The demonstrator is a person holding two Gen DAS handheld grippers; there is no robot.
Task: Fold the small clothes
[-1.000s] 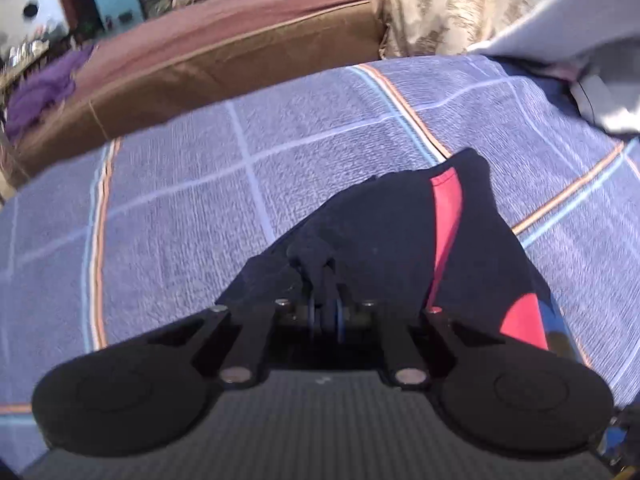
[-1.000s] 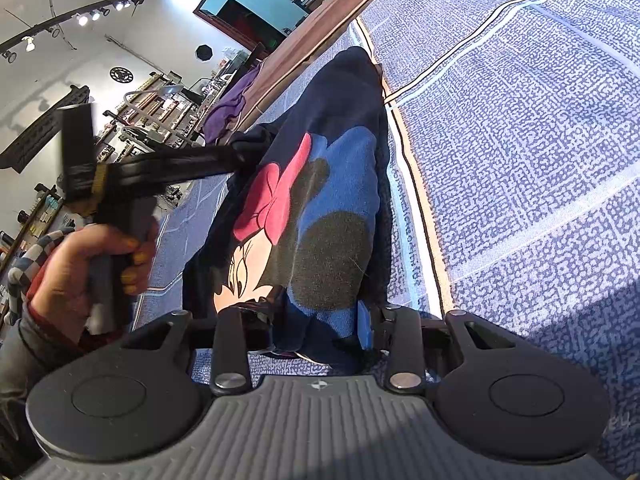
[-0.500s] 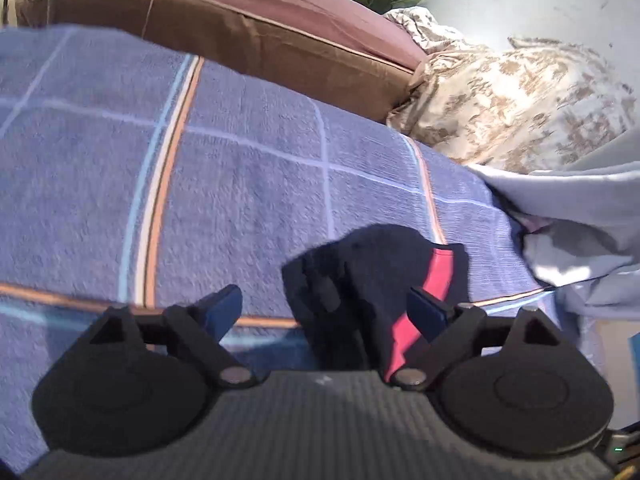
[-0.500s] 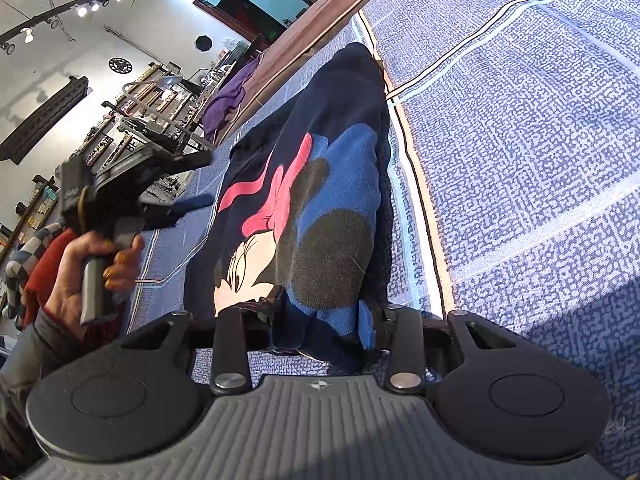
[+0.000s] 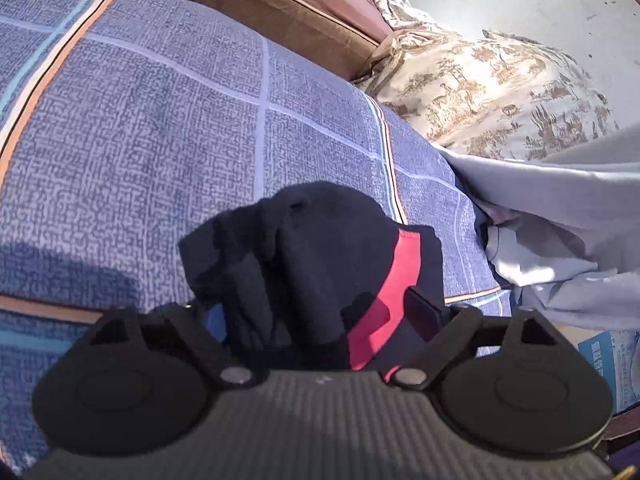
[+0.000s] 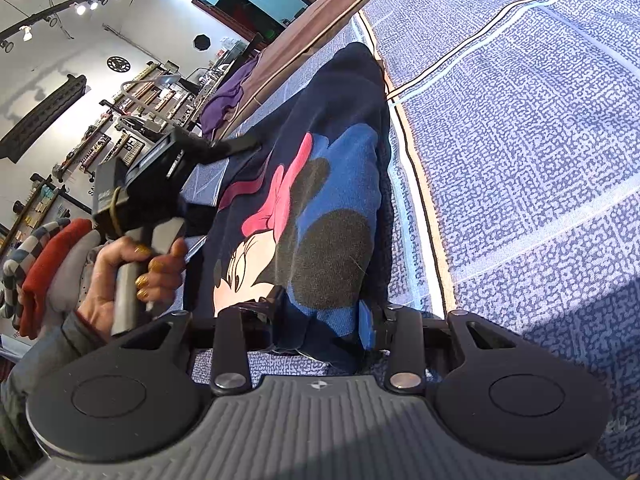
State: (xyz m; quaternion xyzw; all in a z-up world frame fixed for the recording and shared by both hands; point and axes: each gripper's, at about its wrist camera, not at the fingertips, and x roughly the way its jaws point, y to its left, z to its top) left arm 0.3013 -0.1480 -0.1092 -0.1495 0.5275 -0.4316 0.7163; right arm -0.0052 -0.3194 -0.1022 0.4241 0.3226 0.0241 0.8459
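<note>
Nearest your right gripper point(image 6: 320, 322), the hem of the navy cartoon-print garment point(image 6: 316, 208) sits bunched between jaws standing part-way apart, both pads against the cloth. The garment lies lengthwise on the blue patterned bedspread point(image 6: 520, 140), running far toward the brown cushion edge point(image 6: 320, 12). At its left edge, your left gripper point(image 5: 316, 312) straddles a dark fold with a red stripe, jaws closing, pads not yet pressing. Pale grey cloth point(image 5: 560, 220) lies right.
</note>
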